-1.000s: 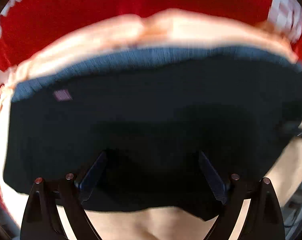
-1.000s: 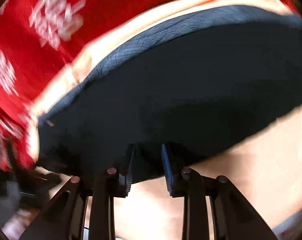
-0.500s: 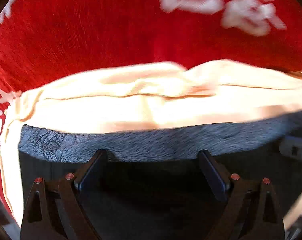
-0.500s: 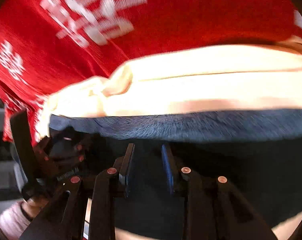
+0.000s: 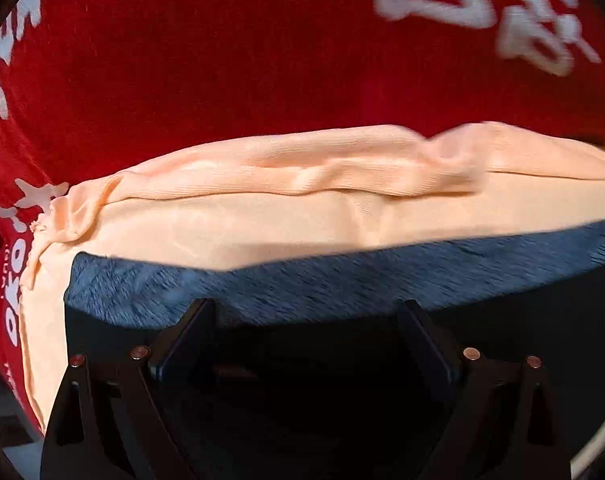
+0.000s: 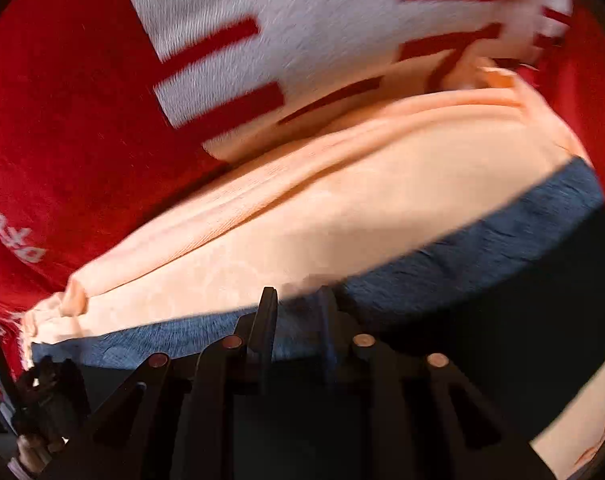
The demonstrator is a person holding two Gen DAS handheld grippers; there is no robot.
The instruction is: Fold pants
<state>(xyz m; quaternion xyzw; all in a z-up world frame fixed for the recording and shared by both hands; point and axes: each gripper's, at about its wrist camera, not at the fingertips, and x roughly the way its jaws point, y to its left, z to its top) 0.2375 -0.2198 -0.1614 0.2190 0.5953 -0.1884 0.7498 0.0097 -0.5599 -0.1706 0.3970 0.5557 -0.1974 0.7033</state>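
The dark blue pants [image 5: 342, 276] lie folded on a peach cloth [image 5: 286, 216] over a red printed blanket [image 5: 222, 60]. My left gripper [image 5: 302, 336] is open, its fingers spread wide over the dark fabric near the folded edge. In the right wrist view the pants [image 6: 482, 248] run across the lower frame. My right gripper [image 6: 294, 312] has its jaws close together at the fabric's edge; whether cloth is pinched between them is not visible.
The red blanket with white lettering [image 6: 342, 40] covers the far surface. The other handheld gripper [image 6: 46, 392] shows at the lower left of the right wrist view.
Both grippers have moved forward over the pants toward the far edge. The peach cloth and red blanket now fill more of each view. The left jaws stay wide, the right stay narrow.
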